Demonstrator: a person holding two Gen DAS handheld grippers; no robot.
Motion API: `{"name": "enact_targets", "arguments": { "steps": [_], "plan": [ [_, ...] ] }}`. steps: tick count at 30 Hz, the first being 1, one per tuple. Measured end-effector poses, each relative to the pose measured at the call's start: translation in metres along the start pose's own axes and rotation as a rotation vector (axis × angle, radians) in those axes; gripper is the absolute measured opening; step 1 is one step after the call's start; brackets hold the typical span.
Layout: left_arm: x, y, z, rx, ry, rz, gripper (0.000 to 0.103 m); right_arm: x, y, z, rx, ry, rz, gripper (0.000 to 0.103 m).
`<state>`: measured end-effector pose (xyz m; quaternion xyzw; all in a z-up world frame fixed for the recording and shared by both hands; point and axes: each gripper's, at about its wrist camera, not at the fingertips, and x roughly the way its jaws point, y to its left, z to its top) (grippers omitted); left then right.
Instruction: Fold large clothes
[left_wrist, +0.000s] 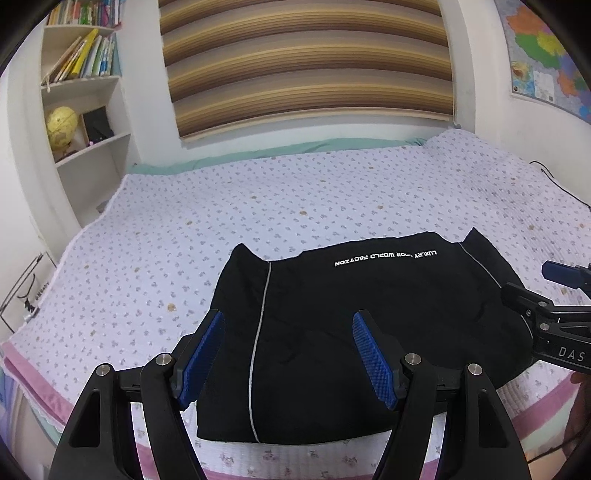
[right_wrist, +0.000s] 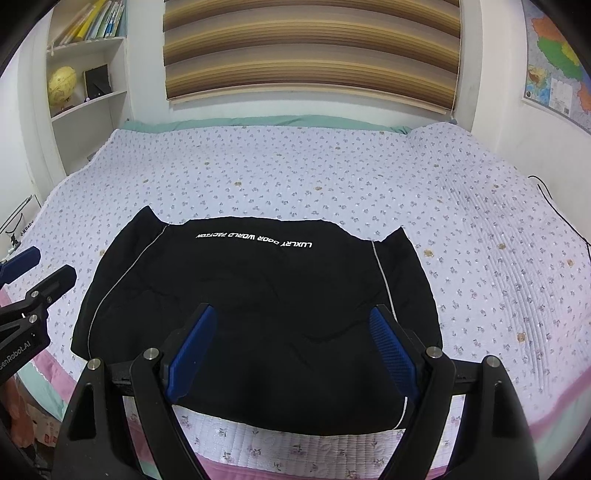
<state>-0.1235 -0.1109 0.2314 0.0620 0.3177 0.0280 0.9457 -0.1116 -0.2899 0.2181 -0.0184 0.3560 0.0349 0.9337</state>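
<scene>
A black garment (left_wrist: 369, 314) with white piping and white lettering lies folded into a rectangle on the bed near its front edge; it also shows in the right wrist view (right_wrist: 258, 295). My left gripper (left_wrist: 288, 321) is open and empty, above the garment's near left part. My right gripper (right_wrist: 291, 317) is open and empty, above the garment's near middle. The right gripper shows at the right edge of the left wrist view (left_wrist: 554, 306). The left gripper shows at the left edge of the right wrist view (right_wrist: 33, 273). Neither touches the cloth.
The bed has a floral quilt (right_wrist: 295, 170) with a pink border (left_wrist: 33, 384) at the front edge. A bookshelf (left_wrist: 81, 92) with a globe stands at the back left. A striped blind (left_wrist: 306, 66) hangs behind. A map (left_wrist: 546, 55) and a black cable (left_wrist: 554, 181) are on the right.
</scene>
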Motion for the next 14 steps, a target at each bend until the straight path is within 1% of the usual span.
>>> {"name": "enact_targets", "arguments": {
  "steps": [7, 11, 14],
  "plan": [
    [0.004, -0.001, -0.001, 0.006, -0.003, 0.034, 0.073, 0.006, -0.004, -0.001, 0.001, 0.013, 0.007, 0.087],
    [0.004, -0.001, -0.003, 0.004, -0.019, 0.009, 0.073, 0.009, -0.004, -0.003, -0.002, 0.020, 0.009, 0.087],
    [0.005, -0.002, -0.006, 0.014, -0.024, 0.036, 0.073, 0.012, -0.005, -0.004, -0.002, 0.028, 0.009, 0.087]
  ]
}}
